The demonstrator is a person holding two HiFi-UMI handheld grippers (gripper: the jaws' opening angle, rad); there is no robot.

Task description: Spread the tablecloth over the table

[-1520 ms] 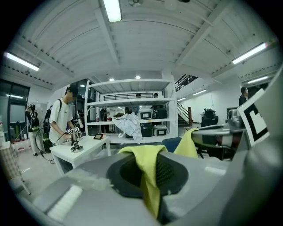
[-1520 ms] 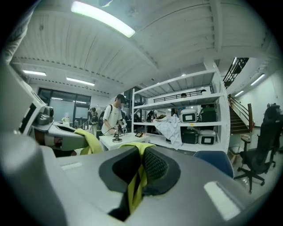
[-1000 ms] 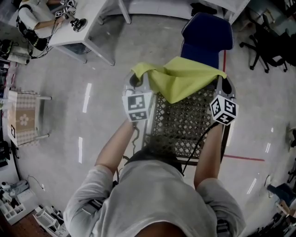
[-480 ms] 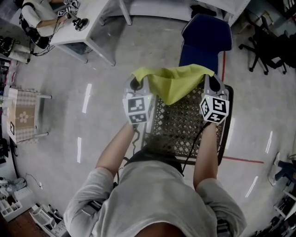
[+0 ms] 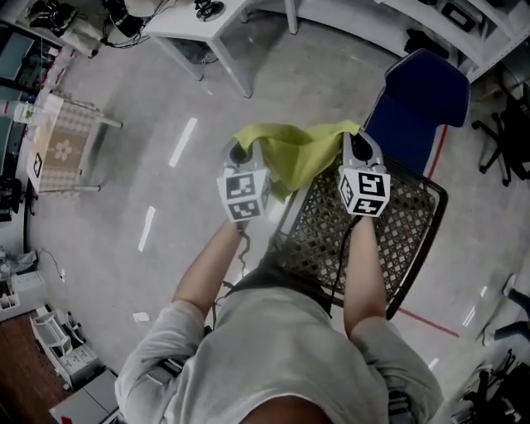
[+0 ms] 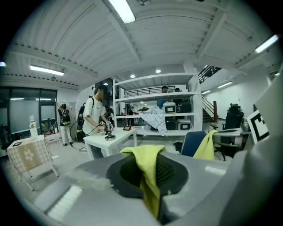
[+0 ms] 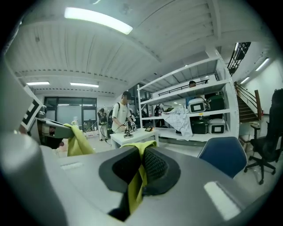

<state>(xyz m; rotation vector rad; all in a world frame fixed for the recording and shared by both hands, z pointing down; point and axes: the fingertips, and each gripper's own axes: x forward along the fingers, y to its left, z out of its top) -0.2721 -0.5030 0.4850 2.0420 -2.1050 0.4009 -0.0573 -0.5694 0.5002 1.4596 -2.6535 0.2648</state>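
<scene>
A yellow-green tablecloth [image 5: 294,151] hangs between my two grippers, held up in the air. My left gripper [image 5: 241,152] is shut on one corner of it; in the left gripper view the cloth [image 6: 148,170] is pinched between the dark pads. My right gripper [image 5: 358,147] is shut on the other corner, with the cloth [image 7: 138,176] running down between its jaws. A small table with a checked cover [image 5: 66,142] stands far to the left on the floor, well away from both grippers.
A black mesh chair [image 5: 364,240] sits right under my right arm, with a blue chair [image 5: 422,95] behind it. A white table [image 5: 207,25] stands at the top. A person [image 6: 93,115] works at a white table ahead; shelving [image 6: 166,117] lines the back wall.
The view has swung left: the mesh chair now lies to the right and the checked table is nearer. Both grippers came closer together, still holding the cloth, which hangs more bunched.
</scene>
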